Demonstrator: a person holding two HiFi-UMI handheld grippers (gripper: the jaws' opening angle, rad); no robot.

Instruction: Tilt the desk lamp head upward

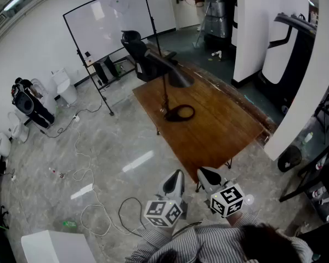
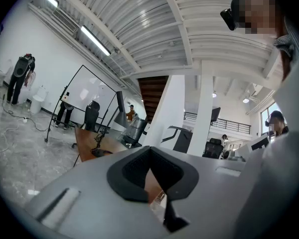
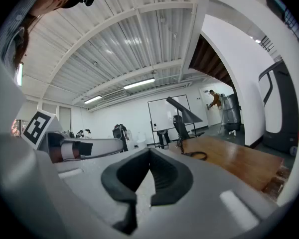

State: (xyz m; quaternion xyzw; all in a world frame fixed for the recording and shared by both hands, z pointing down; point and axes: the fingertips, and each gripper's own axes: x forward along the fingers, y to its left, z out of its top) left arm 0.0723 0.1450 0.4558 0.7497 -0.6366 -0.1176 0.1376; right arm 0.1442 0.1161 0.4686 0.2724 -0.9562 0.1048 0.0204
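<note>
A black desk lamp stands on the brown wooden table (image 1: 225, 130). Its ring base (image 1: 179, 113) lies near the table's left edge. Its long flat head (image 1: 172, 73) hangs tilted downward above the base. Both grippers are held close to my body, short of the table's near corner and far from the lamp. The left gripper (image 1: 174, 181) is shut with nothing in it. The right gripper (image 1: 209, 176) beside it is shut and empty too. The lamp base (image 2: 100, 151) shows small in the left gripper view, beyond the left gripper (image 2: 150, 166). In the right gripper view the lamp head (image 3: 184, 111) and base (image 3: 195, 155) lie beyond the right gripper (image 3: 148, 168).
A whiteboard (image 1: 109, 21) on a stand and a black office chair (image 1: 137, 51) are behind the table. Cables (image 1: 93, 201) trail over the grey floor at the left. A treadmill (image 1: 288, 43) and white pillars stand at the right. A white box (image 1: 57, 245) sits bottom left.
</note>
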